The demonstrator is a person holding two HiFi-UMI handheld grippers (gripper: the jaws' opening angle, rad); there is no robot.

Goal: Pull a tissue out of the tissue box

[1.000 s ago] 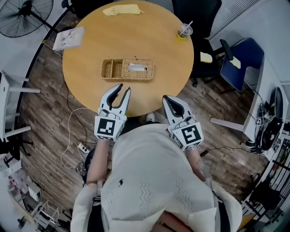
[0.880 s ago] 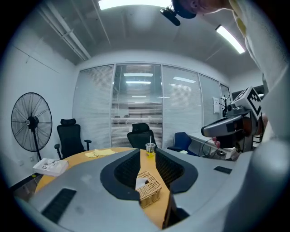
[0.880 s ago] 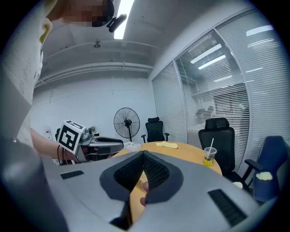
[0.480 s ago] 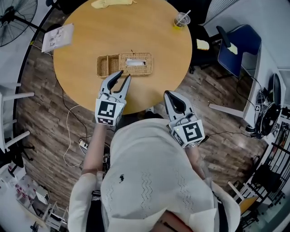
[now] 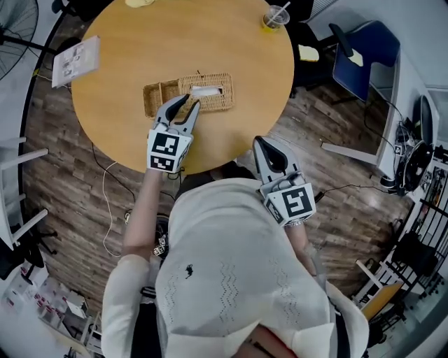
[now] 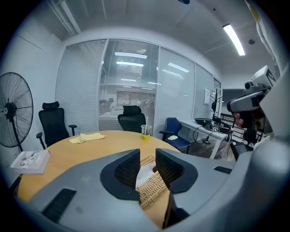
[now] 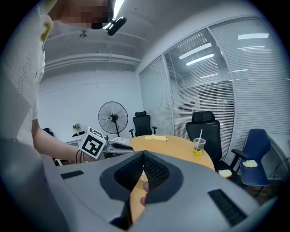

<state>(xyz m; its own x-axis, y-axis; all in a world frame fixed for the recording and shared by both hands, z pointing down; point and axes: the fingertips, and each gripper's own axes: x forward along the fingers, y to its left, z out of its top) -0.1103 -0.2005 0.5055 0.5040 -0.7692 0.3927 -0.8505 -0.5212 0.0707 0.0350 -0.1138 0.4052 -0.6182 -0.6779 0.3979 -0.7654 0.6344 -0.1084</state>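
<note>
The round wooden table (image 5: pixel 231 70) fills the top of my head view, with dark plank floor (image 5: pixel 63 175) around it. A standing fan (image 5: pixel 14 17) is clipped by the upper left corner, and a booklet (image 5: pixel 75 61) lies at the table's left rim. Toward the near side sits the tissue box (image 5: pixel 187 98), a woven wicker holder with a small open compartment on its left. The larger part on its right shows a white tissue (image 5: pixel 205 90) in the top slot. My left gripper (image 5: pixel 189 105) reaches in over the holder's near edge, and I cannot tell whether it touches. In the left gripper view its jaws stand a narrow gap apart with nothing between them, and the wicker and tissue show beyond the gap. A yellow cloth (image 5: pixel 138 3) is cut off at the top edge. A clear cup (image 5: pixel 274 17) with a straw stands at the far right rim. My right gripper (image 5: pixel 264 144) hangs off the table's near edge, jaws pressed together and empty. Something pinkish below its tips is too blurred to name. A blue chair (image 5: pixel 364 52) stands at the right.
</note>
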